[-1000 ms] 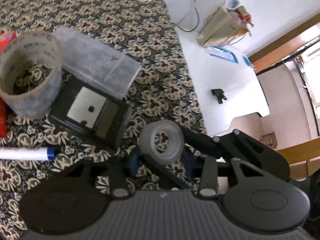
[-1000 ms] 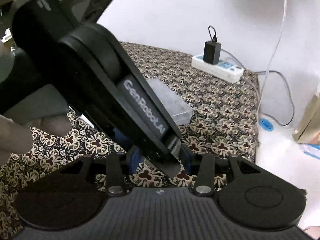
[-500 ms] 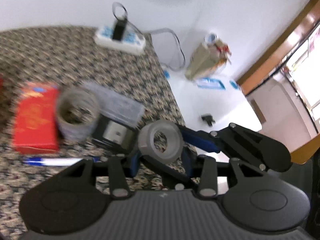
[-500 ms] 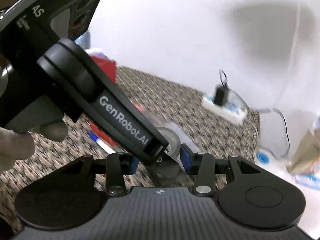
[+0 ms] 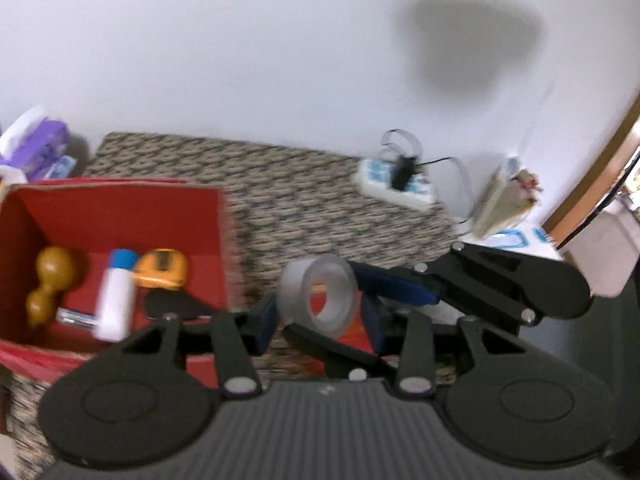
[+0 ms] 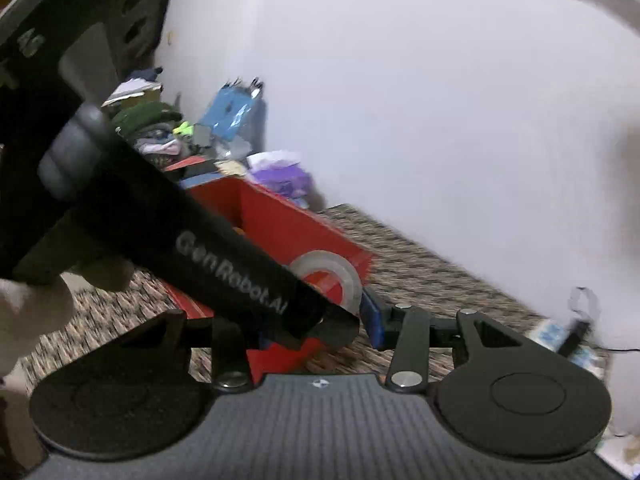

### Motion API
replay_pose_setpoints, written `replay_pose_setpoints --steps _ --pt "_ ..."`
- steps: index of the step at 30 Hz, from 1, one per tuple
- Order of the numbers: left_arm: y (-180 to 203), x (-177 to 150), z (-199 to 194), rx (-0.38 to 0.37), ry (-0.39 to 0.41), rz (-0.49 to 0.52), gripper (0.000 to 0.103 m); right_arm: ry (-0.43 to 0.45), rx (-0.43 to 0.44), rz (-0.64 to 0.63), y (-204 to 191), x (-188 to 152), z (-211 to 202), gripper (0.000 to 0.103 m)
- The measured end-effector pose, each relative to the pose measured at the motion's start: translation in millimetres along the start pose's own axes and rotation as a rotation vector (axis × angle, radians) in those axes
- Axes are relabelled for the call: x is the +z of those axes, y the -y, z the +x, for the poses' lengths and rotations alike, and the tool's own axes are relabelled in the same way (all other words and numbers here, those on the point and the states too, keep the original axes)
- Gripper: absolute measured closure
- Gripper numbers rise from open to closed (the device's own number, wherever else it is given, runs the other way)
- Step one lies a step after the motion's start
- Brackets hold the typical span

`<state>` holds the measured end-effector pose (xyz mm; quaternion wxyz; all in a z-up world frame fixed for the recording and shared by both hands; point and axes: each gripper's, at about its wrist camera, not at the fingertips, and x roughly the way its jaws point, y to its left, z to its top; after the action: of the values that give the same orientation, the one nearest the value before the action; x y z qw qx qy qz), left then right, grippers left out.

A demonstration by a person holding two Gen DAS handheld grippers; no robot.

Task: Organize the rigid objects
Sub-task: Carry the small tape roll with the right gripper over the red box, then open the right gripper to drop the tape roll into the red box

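Red box [image 5: 120, 216]: open on top; wooden gourd [image 5: 50, 284], white tube [image 5: 116, 300] and yellow tape measure [image 5: 162, 270] filling the near floor, far floor bare.
Patterned cloth [image 5: 304, 200]: bare right of box up to power strip [image 5: 396, 188].
Crossing: right gripper [image 5: 370, 280] angled beside tape roll [image 5: 320, 296].
Behind box: clutter [image 6: 192, 136] against wall.

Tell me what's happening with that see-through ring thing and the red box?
A person is tidying things into a red box on a patterned tablecloth. The left gripper is holding a roll of clear tape in the air just beside the box, not inside it yet. The right gripper sits close by; whether it grips anything is unclear. Already in the box are a white tube with a blue cap, a yellow tape measure and a wooden gourd-shaped piece.
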<state>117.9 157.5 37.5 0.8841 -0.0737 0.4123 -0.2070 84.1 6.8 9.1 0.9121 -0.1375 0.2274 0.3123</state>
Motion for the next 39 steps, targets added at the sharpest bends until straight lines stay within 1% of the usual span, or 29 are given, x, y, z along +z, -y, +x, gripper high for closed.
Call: replay_pose_setpoints --steps 1,3,4,5,6,8,9,12,16,19,21,23,25,27,29,31,36,39 --pt "-15 1 4 0.002 -0.011 -0.008 0.060 -0.033 0.021 0.022 -3 11 19 0.074" --pt "-46 7 12 0.007 -0.031 -0.037 0.053 -0.094 0.044 0.062 -6 28 51 0.074" --pt "-60 9 18 0.003 -0.045 -0.054 0.052 -0.126 0.048 0.082 -8 35 68 0.074" --pt "-73 10 23 -0.007 -0.058 -0.071 0.048 -0.150 0.047 0.089 -13 40 78 0.074" --pt "-86 12 28 -0.015 -0.069 -0.088 0.040 -0.177 0.045 0.089 -16 44 90 0.074" --pt "-104 14 35 -0.018 -0.082 -0.110 0.032 -0.239 0.037 0.094 -24 49 108 0.074" --pt "-109 14 41 -0.014 -0.089 -0.116 0.027 -0.274 0.039 0.096 -35 49 111 0.074" --pt "-130 9 52 -0.009 -0.113 -0.141 0.017 -0.371 0.039 0.110 -37 52 140 0.074" --pt "-150 2 72 -0.044 -0.160 -0.191 0.016 -0.465 0.024 0.103 -42 46 149 0.074" --pt "-157 -3 80 -0.048 -0.177 -0.202 0.016 -0.505 0.018 0.103 -46 42 155 0.074" --pt "-161 -6 81 -0.049 -0.175 -0.210 0.016 -0.511 0.029 0.127 -46 41 155 0.074" --pt "-165 -6 79 -0.062 -0.165 -0.227 0.016 -0.492 0.026 0.163 -42 40 148 0.073" --pt "-167 -7 78 -0.073 -0.156 -0.243 0.015 -0.468 0.027 0.206 -37 39 147 0.062" --pt "-166 -7 77 -0.065 -0.149 -0.239 0.014 -0.455 0.024 0.243 -34 37 147 0.062" --pt "-165 -7 78 -0.051 -0.147 -0.231 0.014 -0.441 0.023 0.252 -34 34 148 0.062" --pt "-164 -8 77 -0.030 -0.143 -0.225 0.014 -0.413 0.004 0.259 -36 34 143 0.062" --pt "-154 -11 64 0.024 -0.095 -0.179 0.014 -0.348 0.012 0.338 -37 32 127 0.062" --pt "-143 -11 54 0.114 -0.062 -0.120 0.014 -0.322 -0.003 0.349 -40 29 120 0.063"
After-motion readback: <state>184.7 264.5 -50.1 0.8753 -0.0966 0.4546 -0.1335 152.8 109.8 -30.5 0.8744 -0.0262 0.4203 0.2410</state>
